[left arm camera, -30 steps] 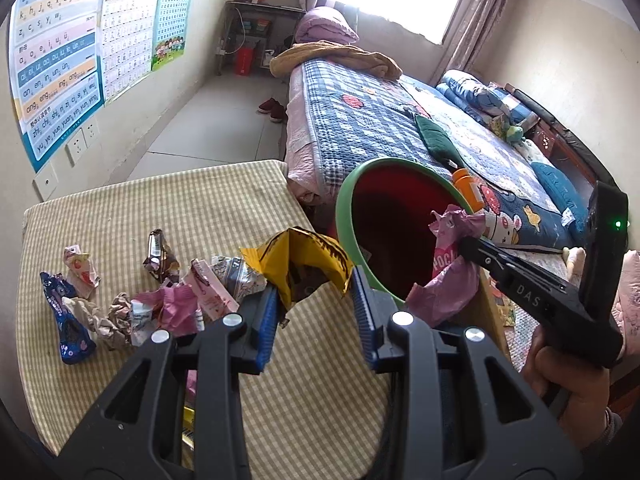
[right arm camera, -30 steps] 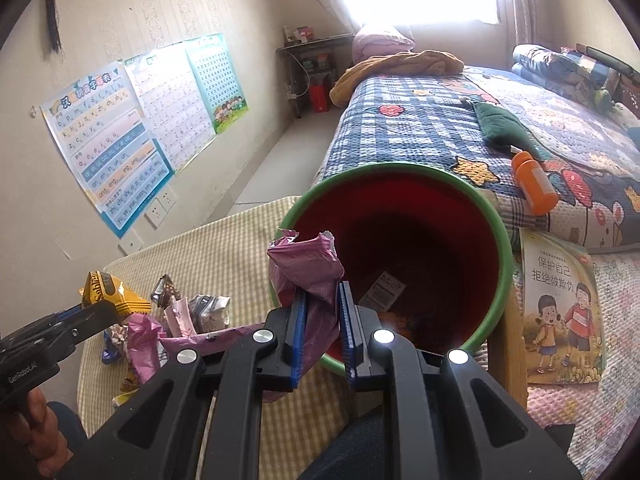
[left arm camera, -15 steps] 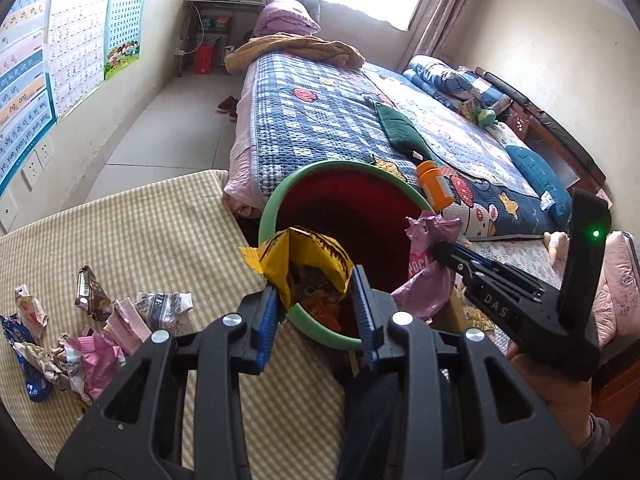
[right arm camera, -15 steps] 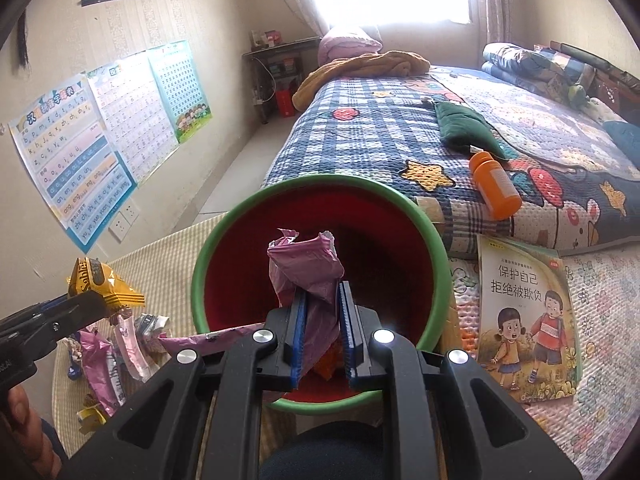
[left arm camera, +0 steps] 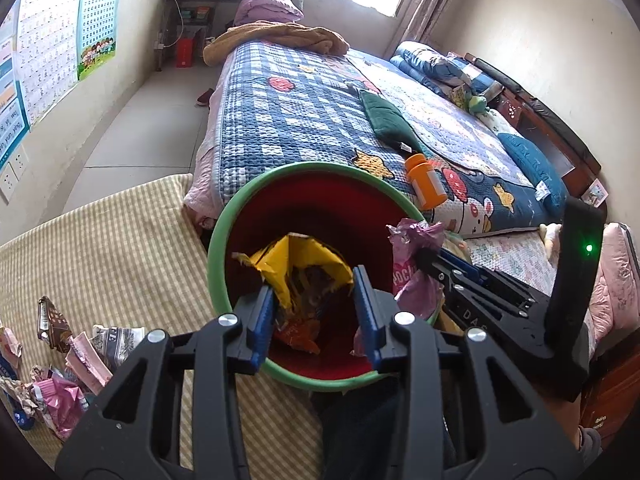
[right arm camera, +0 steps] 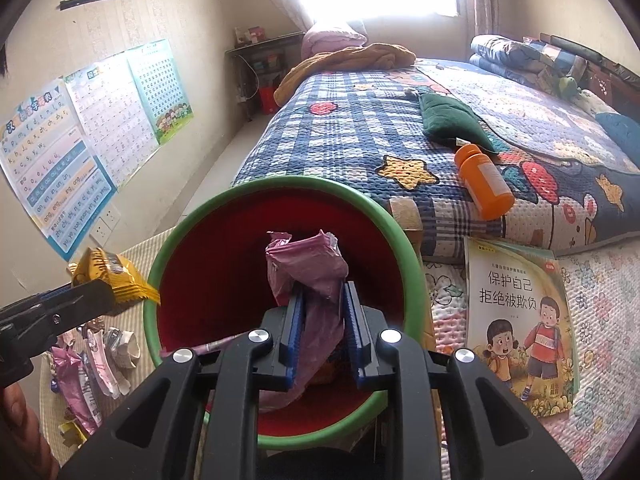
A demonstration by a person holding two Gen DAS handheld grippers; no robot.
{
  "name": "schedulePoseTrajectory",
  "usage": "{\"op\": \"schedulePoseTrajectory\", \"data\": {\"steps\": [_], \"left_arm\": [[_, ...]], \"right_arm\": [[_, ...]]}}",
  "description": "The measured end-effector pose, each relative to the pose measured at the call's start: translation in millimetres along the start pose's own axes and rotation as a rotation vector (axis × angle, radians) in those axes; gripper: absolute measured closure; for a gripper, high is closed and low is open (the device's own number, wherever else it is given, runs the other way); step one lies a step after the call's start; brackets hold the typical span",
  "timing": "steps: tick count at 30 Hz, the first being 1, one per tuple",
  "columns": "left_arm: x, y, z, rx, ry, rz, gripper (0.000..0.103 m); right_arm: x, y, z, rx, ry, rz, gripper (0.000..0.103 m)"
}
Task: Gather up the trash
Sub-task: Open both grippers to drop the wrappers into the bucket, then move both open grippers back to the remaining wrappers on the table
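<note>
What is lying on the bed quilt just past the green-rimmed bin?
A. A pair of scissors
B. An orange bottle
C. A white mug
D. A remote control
B. An orange bottle lies on its side on the patchwork quilt, just beyond the rim of the bin; no scissors, mug or remote control shows there.

One bucket [right arm camera: 280, 188], green-rimmed and red inside. Two grippers, one wrapper between the fingers of each: a yellow wrapper [left arm camera: 304, 264] in the left gripper [left arm camera: 314, 312] and a pink wrapper [right arm camera: 310, 276] in the right gripper [right arm camera: 322, 332]. One orange bottle [right arm camera: 484, 180] and one green cloth [right arm camera: 452, 122] lie on the bed [right arm camera: 360, 136]. One picture book [right arm camera: 520, 312]. Three wall charts [right arm camera: 100, 120]. The wrappers heaped on the worktop [left arm camera: 120, 240] overlap (too tangled to count exactly; at least six).
</note>
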State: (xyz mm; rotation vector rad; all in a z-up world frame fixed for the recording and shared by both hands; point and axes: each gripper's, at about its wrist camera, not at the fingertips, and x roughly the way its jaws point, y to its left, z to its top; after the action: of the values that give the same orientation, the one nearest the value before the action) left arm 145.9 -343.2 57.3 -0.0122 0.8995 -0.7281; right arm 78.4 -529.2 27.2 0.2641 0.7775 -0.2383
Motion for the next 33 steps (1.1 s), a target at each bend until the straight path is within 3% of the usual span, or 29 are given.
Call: {"op": "schedulePoseTrajectory", "data": {"steps": [3,5,11,20,33], "left_arm": [[1.5,-1.9,-1.2,0.001,-0.014,0.008,0.040],[1.9,0.7,-4.0,-0.007,-0.010,0.011,0.036],[-12.1,16.2,-13.4,-0.053,-0.017,0.036,0.020],[-55.4,38.7,-32.9,-0.087,-0.067,0.082,0.007],[-130.6,100.7,-83.8,-0.213,-0.117,0.186,0.006]], "right_arm": [[0.8,-2.7,2.0,-0.001,-0.005,-0.010,0.065],[0.2,-3.5,1.2,-0.006,-0.010,-0.020,0.049],[-3.0,1.1,-6.4,-0.010,-0.003,-0.021,0.027],[-28.5,31.6,-14.6,-0.054,-0.022,0.001,0.017],[-45.4,118.9,-43.6,-0.178,0.005,0.103,0.016]]}}
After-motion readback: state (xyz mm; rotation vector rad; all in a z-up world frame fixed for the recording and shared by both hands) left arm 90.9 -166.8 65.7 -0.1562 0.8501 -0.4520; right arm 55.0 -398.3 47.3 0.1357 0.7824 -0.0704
